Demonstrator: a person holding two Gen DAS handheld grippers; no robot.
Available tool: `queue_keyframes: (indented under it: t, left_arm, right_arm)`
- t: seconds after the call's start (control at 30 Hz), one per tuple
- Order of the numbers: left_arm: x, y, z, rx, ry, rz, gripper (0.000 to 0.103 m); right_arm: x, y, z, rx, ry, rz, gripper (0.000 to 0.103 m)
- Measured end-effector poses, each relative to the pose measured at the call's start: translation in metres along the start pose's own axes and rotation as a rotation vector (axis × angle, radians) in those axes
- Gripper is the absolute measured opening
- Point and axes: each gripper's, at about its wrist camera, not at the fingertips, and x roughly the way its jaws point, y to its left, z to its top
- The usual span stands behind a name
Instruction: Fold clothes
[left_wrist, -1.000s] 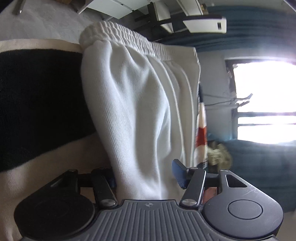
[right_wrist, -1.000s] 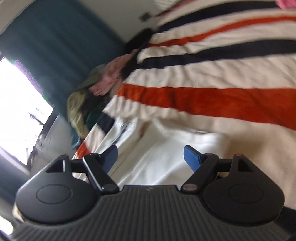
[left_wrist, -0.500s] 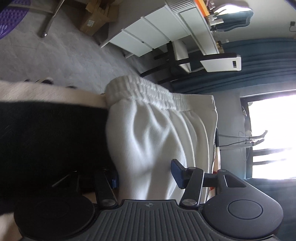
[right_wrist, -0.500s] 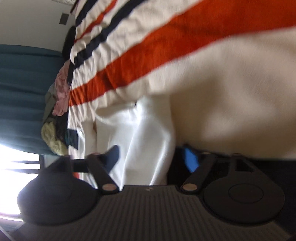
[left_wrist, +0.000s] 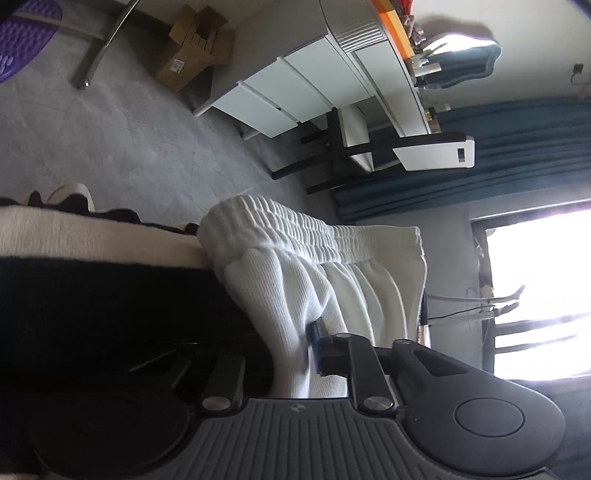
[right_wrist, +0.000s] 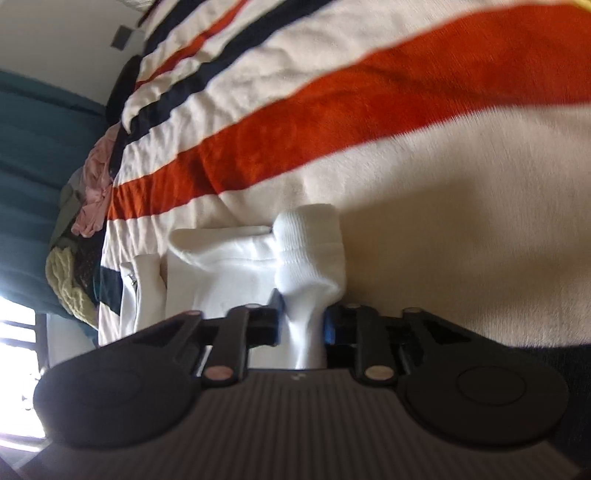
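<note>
Fold step in hand: white trousers (left_wrist: 332, 280) on striped bed (right_wrist: 406, 155), left hand-held gripper (left_wrist: 295, 354) clamped near waistband (left_wrist: 295, 229), right hand-held gripper (right_wrist: 304, 325) clamped on cuff (right_wrist: 310, 251); next, likely lift both ends together and lay cuff over waistband.

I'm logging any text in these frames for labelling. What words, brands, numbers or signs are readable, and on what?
Nothing is readable.
Cardboard box label: print too small and blurred to read.
White appliance dark display panel: no legible characters.
Left gripper and right gripper bodies: a small round emblem each, no letters legible.
</note>
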Motion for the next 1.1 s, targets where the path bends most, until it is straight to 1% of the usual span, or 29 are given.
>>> queue_keyframes:
  t: [0.07, 0.13, 0.2, 0.27, 0.33, 0.43, 0.57, 0.67, 0.7, 0.83, 0.97, 1.03, 1.07, 1.1]
  left_arm:
    - [-0.002, -0.004, 0.003, 0.017, 0.003, 0.004, 0.01]
    - [-0.005, -0.01, 0.006, 0.044, 0.004, 0.007, 0.009]
    - [-0.012, -0.028, 0.006, 0.128, -0.003, 0.001, 0.008]
    - [-0.02, -0.047, 0.007, 0.196, -0.001, -0.041, 0.008]
    - [-0.027, -0.065, 0.011, 0.221, 0.007, -0.074, 0.008]
    - [-0.032, -0.096, 0.017, 0.245, 0.01, -0.111, 0.007]
    - [-0.014, -0.15, 0.011, 0.327, 0.006, -0.112, 0.008]
    - [0.014, -0.196, 0.001, 0.394, -0.012, -0.095, 0.008]
    - [0.025, -0.209, -0.001, 0.4, -0.014, -0.093, 0.008]
    - [0.09, -0.262, 0.003, 0.394, 0.049, -0.083, 0.008]
    - [0.172, -0.312, -0.017, 0.523, 0.052, -0.056, 0.008]
    - [0.227, -0.332, -0.036, 0.667, 0.046, 0.014, 0.009]
    - [0.255, -0.337, -0.044, 0.712, 0.058, 0.059, 0.009]
    - [0.282, -0.339, -0.051, 0.726, 0.075, 0.099, 0.009]
  right_arm:
    - [-0.009, 0.009, 0.001, -0.048, -0.027, 0.021, 0.01]
    - [-0.02, 0.018, 0.002, -0.094, -0.054, 0.047, 0.008]
    - [-0.033, 0.027, 0.005, -0.128, -0.08, 0.079, 0.008]
    - [-0.046, 0.037, 0.01, -0.145, -0.102, 0.123, 0.007]
    - [-0.056, 0.051, 0.016, -0.186, -0.126, 0.153, 0.007]
    - [-0.064, 0.077, 0.027, -0.231, -0.158, 0.189, 0.007]
    - [-0.054, 0.133, 0.034, -0.272, -0.195, 0.177, 0.007]
    - [-0.035, 0.186, 0.023, -0.354, -0.254, 0.183, 0.007]
    - [-0.028, 0.204, 0.018, -0.384, -0.275, 0.184, 0.007]
    - [0.037, 0.258, 0.002, -0.491, -0.33, 0.13, 0.007]
    - [0.104, 0.311, -0.015, -0.597, -0.383, 0.071, 0.007]
    - [0.149, 0.328, -0.028, -0.659, -0.395, 0.018, 0.007]
    - [0.171, 0.335, -0.034, -0.694, -0.397, -0.013, 0.007]
    - [0.193, 0.341, -0.041, -0.729, -0.397, -0.044, 0.007]
